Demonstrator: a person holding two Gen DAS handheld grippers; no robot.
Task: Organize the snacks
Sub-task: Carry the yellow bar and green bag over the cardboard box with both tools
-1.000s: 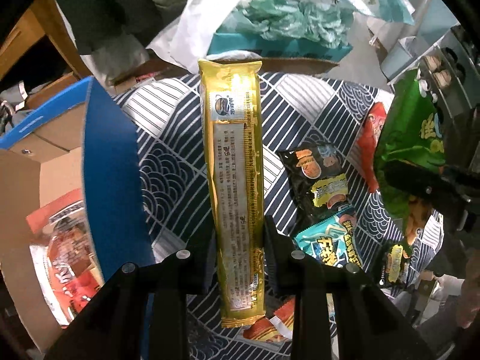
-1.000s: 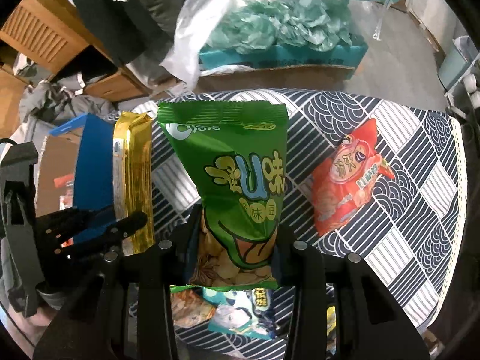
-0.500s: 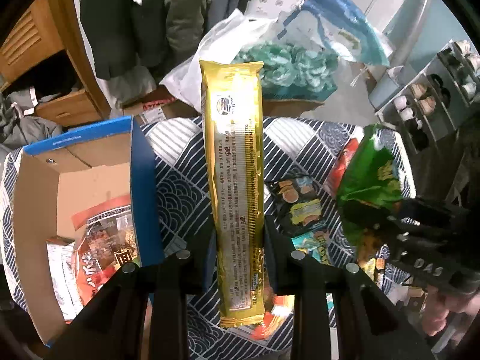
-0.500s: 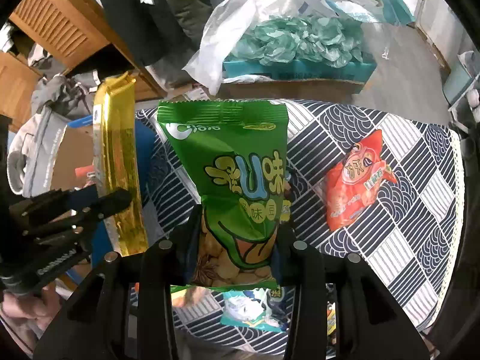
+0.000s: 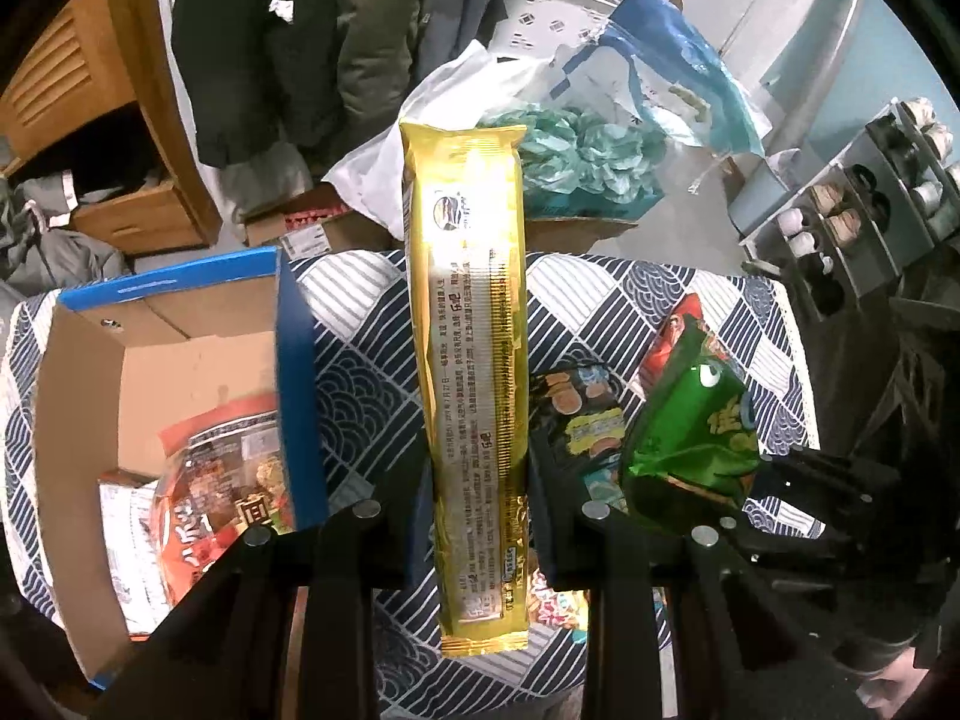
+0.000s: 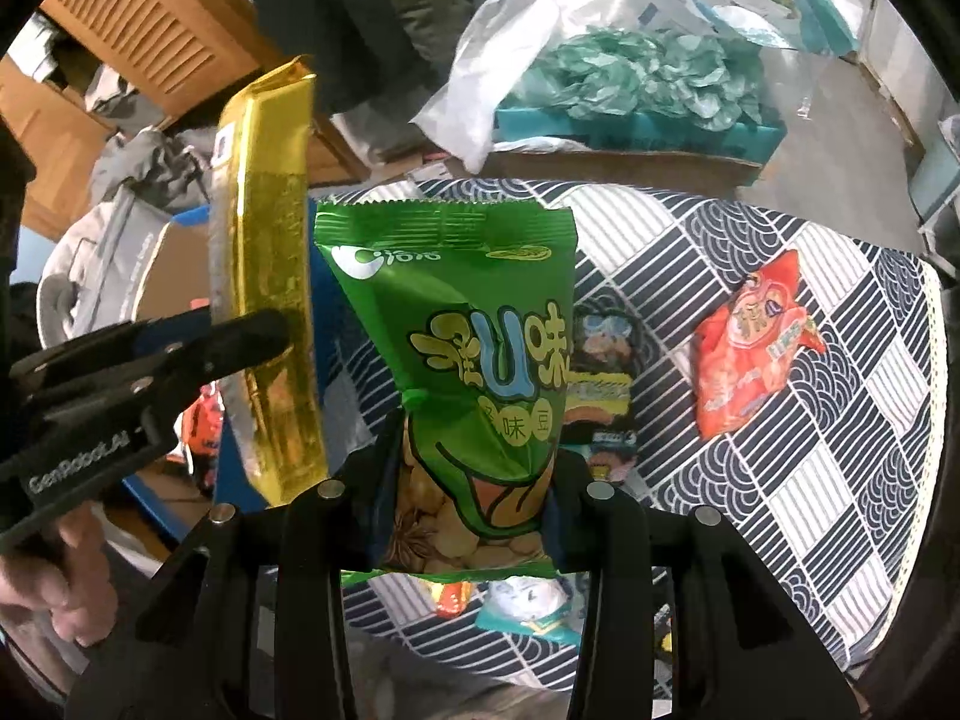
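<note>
Both tongs have risen, left tongs (image 5: 480, 516) clamped on the gold packet (image 5: 468, 360), right tongs (image 6: 474, 498) on the green bag (image 6: 474, 360); the box (image 5: 78, 372) holds some snacks, several remain on the worktop (image 6: 810, 480).

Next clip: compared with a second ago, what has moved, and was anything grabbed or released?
Both packets rose from the table: the gold packet in the left hand-held gripper now shows more of the open box; the green bag in the right hand-held gripper shifted slightly. Both grips unchanged; nothing released.

dim indoor light, glare on gold wrapper (image 5: 465, 324), fisheye-bent dark corners, slight blur.
</note>
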